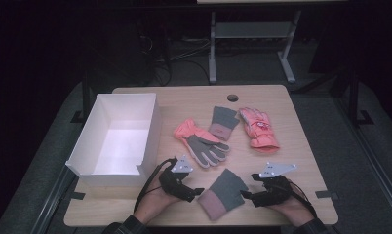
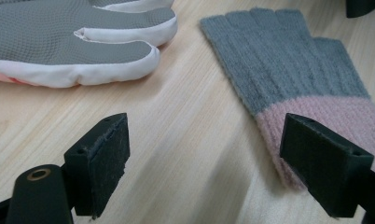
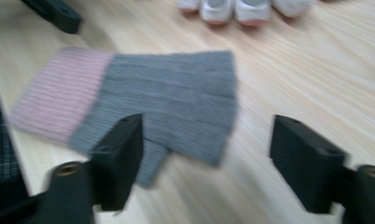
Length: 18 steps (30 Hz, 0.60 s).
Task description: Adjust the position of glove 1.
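Note:
A grey knit fingerless glove (image 1: 222, 194) with a pink cuff lies flat near the table's front edge, between my two grippers. My left gripper (image 1: 195, 194) rests at its cuff end, jaws open (image 2: 218, 158); one jaw stands over the pink cuff of the glove (image 2: 288, 65), and nothing is pinched. My right gripper (image 1: 248, 186) sits at the glove's finger end, open (image 3: 209, 158), with its left jaw just above the thumb of the glove (image 3: 176, 98) and bare wood between the jaws. A hand holds each gripper.
A matching grey glove (image 1: 223, 123) lies farther back, beside an orange and grey ski glove (image 1: 201, 141) and a pink ski glove (image 1: 258, 127). A white open box (image 1: 117, 139) stands at the left. The wooden table (image 1: 301, 161) has a round hole (image 1: 232, 98) near its far edge.

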Each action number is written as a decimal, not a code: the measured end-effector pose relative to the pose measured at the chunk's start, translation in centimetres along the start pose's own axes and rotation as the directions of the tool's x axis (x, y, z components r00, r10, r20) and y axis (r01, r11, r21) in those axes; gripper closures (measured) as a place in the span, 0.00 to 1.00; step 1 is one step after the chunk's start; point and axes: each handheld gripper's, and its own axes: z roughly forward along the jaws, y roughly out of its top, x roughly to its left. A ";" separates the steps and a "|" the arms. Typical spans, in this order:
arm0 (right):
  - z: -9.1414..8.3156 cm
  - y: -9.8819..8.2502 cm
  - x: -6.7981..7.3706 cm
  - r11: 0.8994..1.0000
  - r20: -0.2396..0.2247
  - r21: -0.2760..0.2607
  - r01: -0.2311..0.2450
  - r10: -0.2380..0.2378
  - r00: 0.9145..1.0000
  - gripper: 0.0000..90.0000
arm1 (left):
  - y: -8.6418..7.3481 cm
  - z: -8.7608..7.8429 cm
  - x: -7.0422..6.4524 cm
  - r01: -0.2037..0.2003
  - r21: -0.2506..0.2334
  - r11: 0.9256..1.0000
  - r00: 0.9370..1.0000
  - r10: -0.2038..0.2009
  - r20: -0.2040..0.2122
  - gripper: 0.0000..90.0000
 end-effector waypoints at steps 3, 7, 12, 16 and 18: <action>-0.2 -0.4 -0.5 1.000 0.041 -0.017 0.002 -0.002 0.999 0.14 | 0.2 0.1 0.1 0.003 0.002 1.000 1.000 -0.003 -0.001 0.17; -0.4 -1.0 -1.1 0.999 0.067 -0.033 -0.007 0.009 0.998 0.06 | 0.7 0.1 0.2 0.011 -0.007 1.000 1.000 -0.011 -0.006 0.17; -0.7 -1.3 -1.4 0.999 0.079 -0.047 -0.012 0.016 0.997 0.05 | 1.8 0.1 0.5 0.021 -0.008 1.000 1.000 -0.021 0.000 0.17; -0.6 -1.3 -1.4 0.999 0.077 -0.053 -0.009 0.013 0.997 0.04 | 2.6 0.2 1.1 0.046 -0.006 0.999 0.999 -0.046 0.001 0.16; -0.6 -1.3 -1.4 0.998 0.078 -0.056 -0.005 0.009 0.997 0.04 | 3.1 0.2 1.5 0.043 -0.006 0.999 0.999 -0.044 -0.013 0.16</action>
